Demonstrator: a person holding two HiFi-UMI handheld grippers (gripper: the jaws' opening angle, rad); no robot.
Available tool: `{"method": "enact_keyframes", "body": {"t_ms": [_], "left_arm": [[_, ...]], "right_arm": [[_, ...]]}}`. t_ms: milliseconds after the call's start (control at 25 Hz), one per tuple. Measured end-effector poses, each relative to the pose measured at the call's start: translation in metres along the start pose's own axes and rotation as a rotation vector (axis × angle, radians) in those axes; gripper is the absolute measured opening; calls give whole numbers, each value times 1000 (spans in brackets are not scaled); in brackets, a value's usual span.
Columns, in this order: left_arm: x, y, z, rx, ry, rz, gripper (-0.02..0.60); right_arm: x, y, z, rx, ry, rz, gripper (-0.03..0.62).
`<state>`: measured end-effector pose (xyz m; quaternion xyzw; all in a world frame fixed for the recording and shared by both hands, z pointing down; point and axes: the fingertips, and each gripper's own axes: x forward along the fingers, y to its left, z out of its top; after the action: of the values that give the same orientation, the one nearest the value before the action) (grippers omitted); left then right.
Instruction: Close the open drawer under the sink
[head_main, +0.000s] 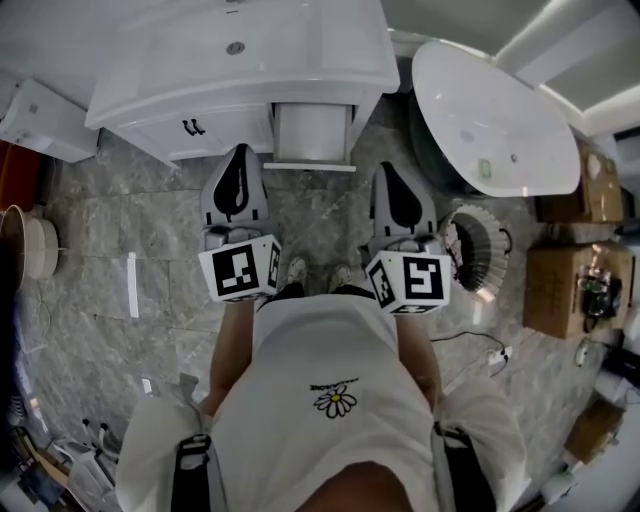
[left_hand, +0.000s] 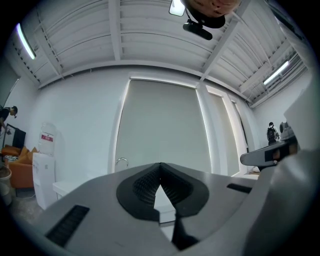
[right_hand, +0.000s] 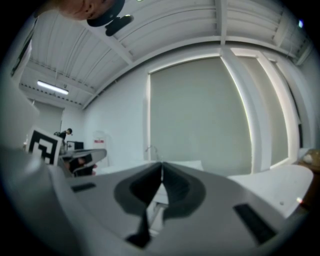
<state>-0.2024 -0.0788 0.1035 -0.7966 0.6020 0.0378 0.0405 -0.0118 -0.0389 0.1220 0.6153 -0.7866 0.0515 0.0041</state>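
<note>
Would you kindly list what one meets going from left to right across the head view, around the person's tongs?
In order: round beige basin, grey-and-black left tongs, open white drawer under the sink, grey-and-black right tongs, white oval bathtub, brown cardboard box.

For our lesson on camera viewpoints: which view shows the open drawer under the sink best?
The head view: the open drawer shows from above, pulled out of the white cabinet. Both gripper views show only white slivers low in frame; no drawer can be told there.
</note>
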Motion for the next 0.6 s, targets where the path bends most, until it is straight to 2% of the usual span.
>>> {"method": "enact_keyframes", "body": {"t_ms": [120, 200, 280, 400, 600], "left_arm": [[1, -5, -11, -2, 17, 5, 20], [4, -13, -30, -2, 41, -10, 20], [5, -18, -59, -7, 80, -27, 20], [9, -21, -100, -43, 124, -31, 20], [28, -18, -177, -58, 127, -22, 20]], "right_arm": [[4, -1, -8, -6, 12, 13, 29], [8, -2, -19, -48, 22, 24, 29], [17, 0, -36, -98, 29, 38, 29], [35, 0, -65, -96, 37, 58, 29], [72, -10, -126, -75, 35, 66, 29]]}}
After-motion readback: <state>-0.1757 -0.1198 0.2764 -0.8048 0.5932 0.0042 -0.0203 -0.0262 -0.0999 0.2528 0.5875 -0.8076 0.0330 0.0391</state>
